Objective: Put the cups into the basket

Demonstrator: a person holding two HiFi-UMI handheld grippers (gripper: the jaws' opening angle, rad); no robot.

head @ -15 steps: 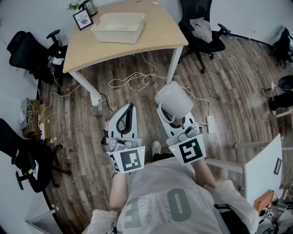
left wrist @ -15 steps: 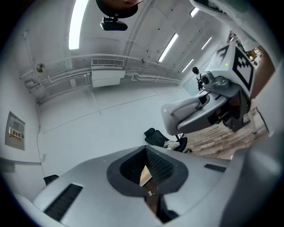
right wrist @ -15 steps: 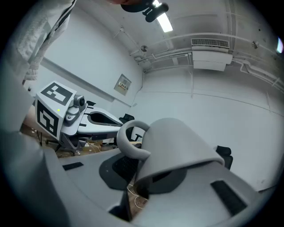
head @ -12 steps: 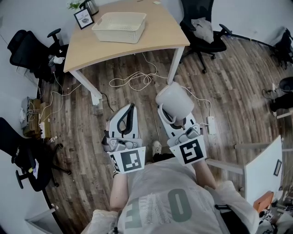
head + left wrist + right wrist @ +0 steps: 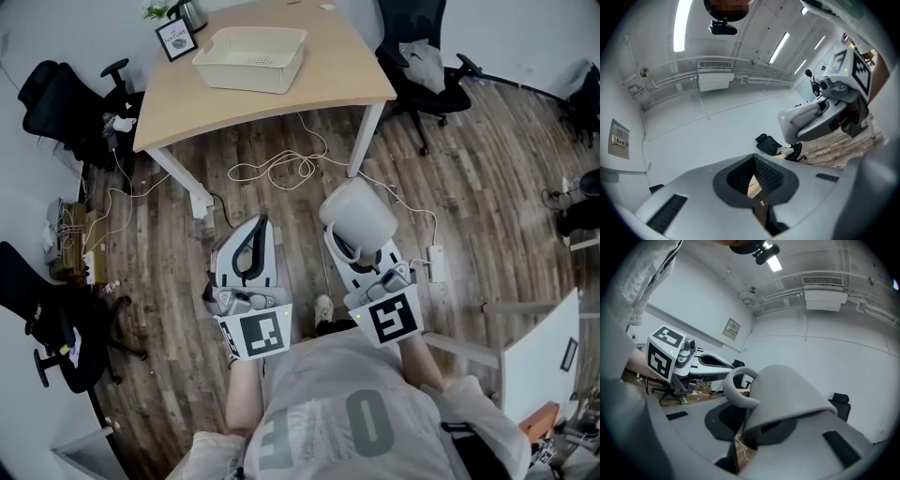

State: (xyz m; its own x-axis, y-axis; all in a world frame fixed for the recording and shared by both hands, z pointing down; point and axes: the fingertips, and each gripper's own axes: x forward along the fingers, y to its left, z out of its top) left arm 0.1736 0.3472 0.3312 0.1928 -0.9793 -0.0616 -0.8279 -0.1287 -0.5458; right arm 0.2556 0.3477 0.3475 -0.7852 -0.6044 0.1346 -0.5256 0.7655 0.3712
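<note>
Since the earlier frame the table (image 5: 309,84) and the basket (image 5: 246,80) on it have drifted slightly to the right in the head view. The two grippers sit in much the same place ahead of us, out over the wooden floor (image 5: 469,187).

The right gripper (image 5: 352,246) has its jaws clamped on the pale cup (image 5: 357,214). The cup's rim is seated down between the jaws and its handle is turned towards the left gripper (image 5: 258,230). The left gripper's jaws are closed together with nothing between them.

We judge this to be the carry, with the cup still well apart from the basket. To do it well, we should:
- keep the grip firm and the cup steady
- step clear of the loose cables (image 5: 277,169) by the table leg
- bring the cup in over the basket's near rim
- lower it to the basket's bottom before letting the jaws part, so it does not drop or roll
- keep the empty left gripper off to the side

The basket looks empty, with its perforated bottom bare. We cannot see whether anything is inside the cup. A dark kettle (image 5: 187,13) stands at the table's far corner, and its contents are hidden.
</note>
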